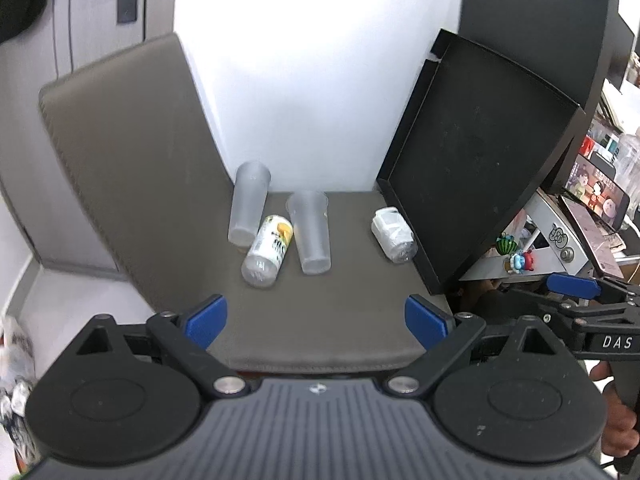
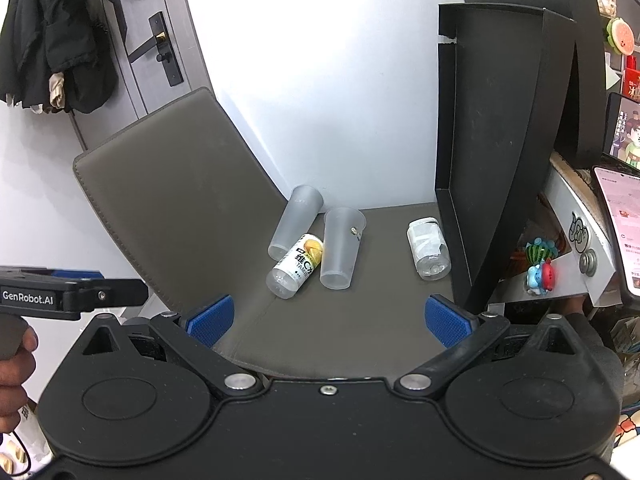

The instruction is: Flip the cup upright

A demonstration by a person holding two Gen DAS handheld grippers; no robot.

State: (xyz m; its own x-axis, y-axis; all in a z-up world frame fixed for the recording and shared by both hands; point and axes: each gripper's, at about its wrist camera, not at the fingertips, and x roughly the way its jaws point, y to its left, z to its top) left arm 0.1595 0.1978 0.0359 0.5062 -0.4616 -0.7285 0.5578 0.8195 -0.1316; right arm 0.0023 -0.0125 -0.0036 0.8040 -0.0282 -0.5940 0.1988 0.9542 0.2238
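Both grippers are hovering at the near edge of the chair seat (image 1: 340,312): the left gripper (image 1: 316,320) and the right gripper (image 2: 326,318) are each standing with jaws spread wide and nothing between them.

Taking that grey padded seat as the landmark, a black tray (image 1: 476,160) is leaning upright along its right edge. Toward the seat's back, two frosted plastic cups are lying on their sides. The nearer cup (image 2: 340,248) is resting about mid-seat with its mouth pointing to the wall; the farther cup (image 2: 294,226) is lying left of it, against the backrest. A labelled drink bottle (image 2: 296,266) is lying between them, touching or nearly touching both. A small clear bottle (image 2: 428,248) is lying by the tray.

Thin, light and probably slick, such a cup is likely to flex or squirt out under a hard squeeze. Pinching the nearer cup's wall close to its stiffer rim, from the side clear of the drink bottle, looks safest.
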